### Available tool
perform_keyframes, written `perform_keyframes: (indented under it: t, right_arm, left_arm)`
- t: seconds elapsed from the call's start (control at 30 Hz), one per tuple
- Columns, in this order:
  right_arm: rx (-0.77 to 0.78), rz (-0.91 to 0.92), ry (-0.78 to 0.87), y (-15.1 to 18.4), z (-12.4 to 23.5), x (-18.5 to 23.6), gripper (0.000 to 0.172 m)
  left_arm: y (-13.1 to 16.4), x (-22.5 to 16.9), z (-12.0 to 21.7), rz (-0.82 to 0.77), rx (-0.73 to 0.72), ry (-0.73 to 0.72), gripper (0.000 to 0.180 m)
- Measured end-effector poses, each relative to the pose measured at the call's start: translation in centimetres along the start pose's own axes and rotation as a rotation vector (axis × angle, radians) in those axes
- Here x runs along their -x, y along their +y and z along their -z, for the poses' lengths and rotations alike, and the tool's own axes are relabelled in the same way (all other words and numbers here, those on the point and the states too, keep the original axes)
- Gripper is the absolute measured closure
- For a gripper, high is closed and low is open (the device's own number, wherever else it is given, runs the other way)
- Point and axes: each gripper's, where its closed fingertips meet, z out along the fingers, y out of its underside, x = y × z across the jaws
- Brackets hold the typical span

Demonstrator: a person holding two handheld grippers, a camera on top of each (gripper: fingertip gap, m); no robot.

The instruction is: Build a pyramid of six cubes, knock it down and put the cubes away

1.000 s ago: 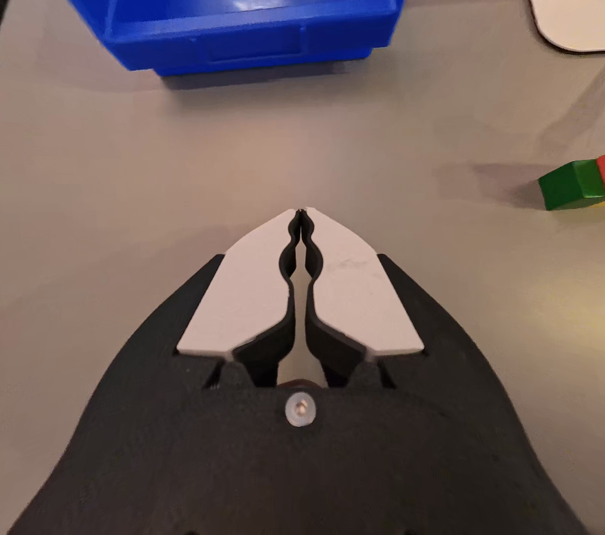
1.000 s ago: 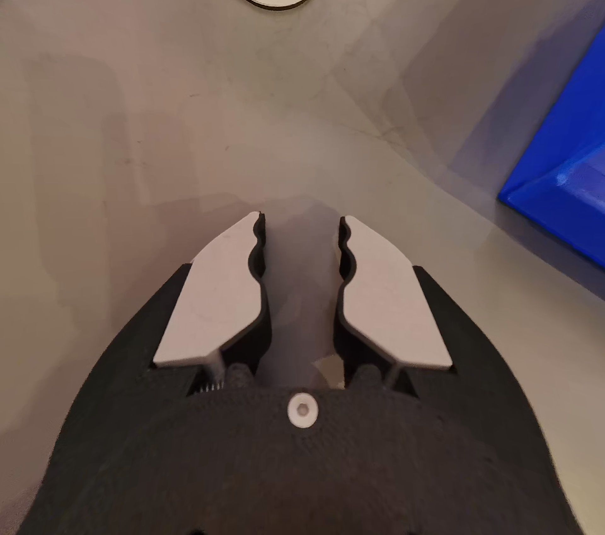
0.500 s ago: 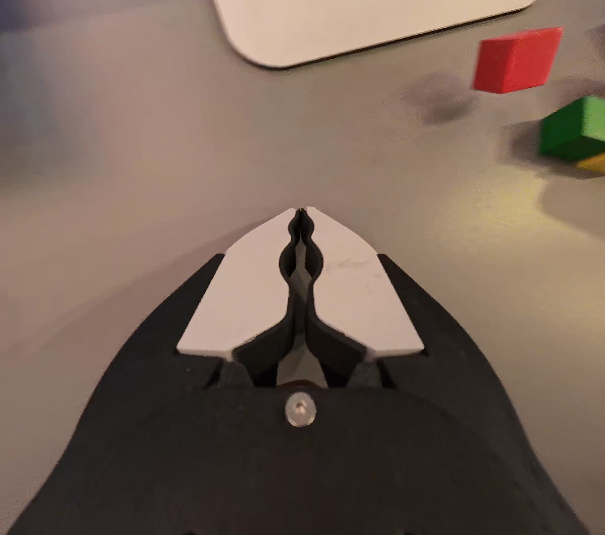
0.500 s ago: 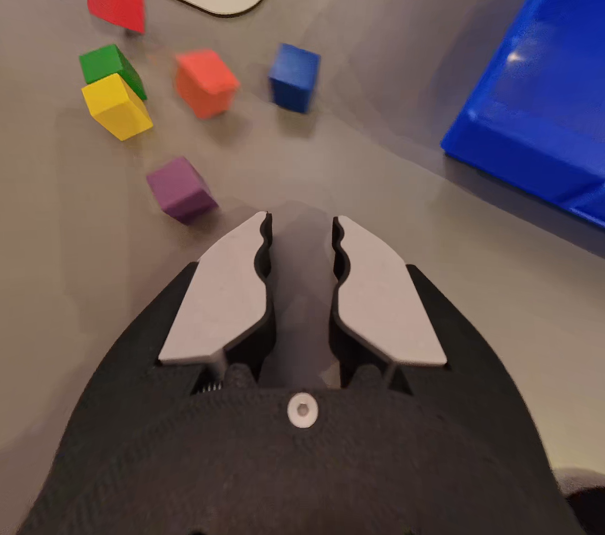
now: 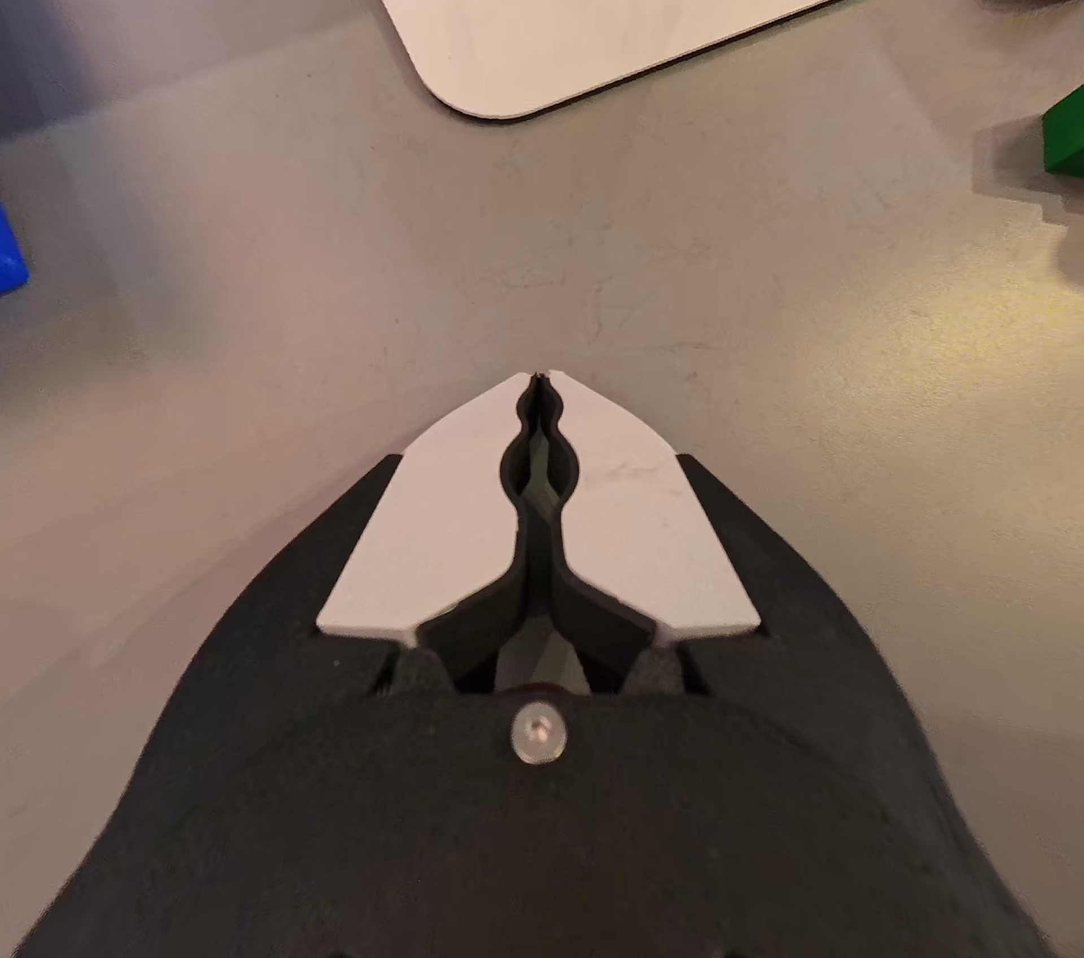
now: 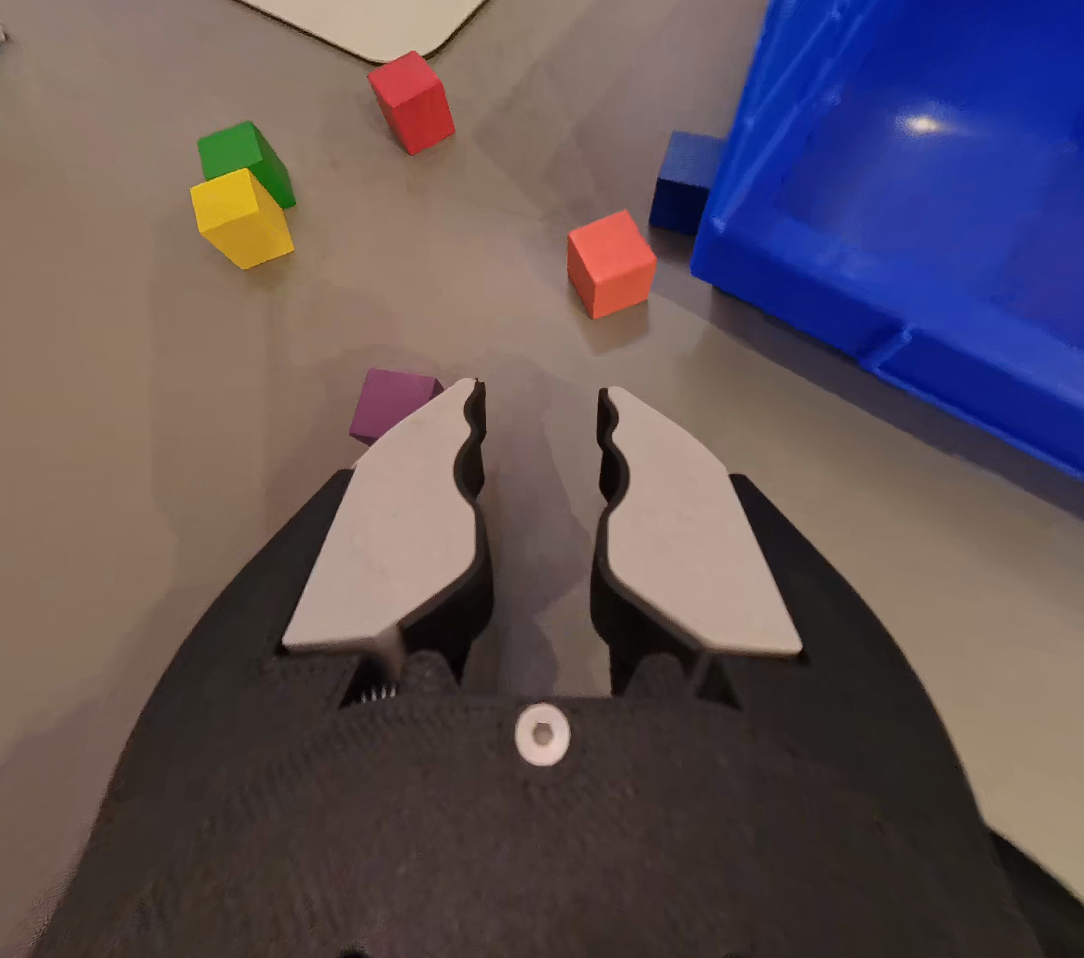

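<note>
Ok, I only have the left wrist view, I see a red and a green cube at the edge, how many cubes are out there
Observer: Six on the table: red cube, green cube, yellow cube, orange cube, purple cube, blue cube.
Operator: Any stacked?
Observer: None; yellow touches green.
Operator: And the right gripper?
Observer: The right gripper is open, nothing between its fingers; purple sits just left of it.
Operator: Where's the blue one?
Observer: Against the blue bin.

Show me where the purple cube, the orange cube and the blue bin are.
purple cube (image 6: 384, 400), right wrist view, on its top face.
orange cube (image 6: 622, 279), right wrist view, on its front face.
blue bin (image 6: 938, 155), right wrist view, on its inner wall.
</note>
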Motion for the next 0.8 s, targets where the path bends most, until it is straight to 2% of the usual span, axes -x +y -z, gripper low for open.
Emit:
perform_keyframes:
  t: [0.2, 0.3, 0.43, 0.57, 0.63, 0.8]
  right_arm:
    - [0.059, 0.17, -0.081, -1.3, -1.1, 1.5, 0.13]
    - [0.134, 0.202, -0.198, -0.7, -1.2, 3.3, 0.125]
    - [0.247, 0.201, -0.205, 0.4, -1.0, 4.4, 0.118]
    - [0.35, 0.15, -0.175, 1.6, -1.3, 5.1, 0.129]
    - [0.38, 0.164, -0.146, 1.9, -1.6, 5.2, 0.141]
    - [0.36, 0.139, -0.155, 0.7, -1.8, 5.3, 0.143]
  left_arm:
    - [-0.1, -0.2, -0.2, -0.018, -0.001, 0.006, 0.18]
    - [-0.1, -0.2, -0.2, -0.018, -0.001, 0.009, 0.18]
    - [-0.1, -0.2, -0.2, -0.021, -0.001, 0.007, 0.18]
    - [-0.1, -0.2, -0.2, -0.023, -0.002, 0.007, 0.18]
    - [-0.2, -0.2, -0.2, -0.029, -0.002, 0.009, 0.18]
    - [-0.3, -0.2, -0.3, -0.037, -0.002, 0.016, 0.18]
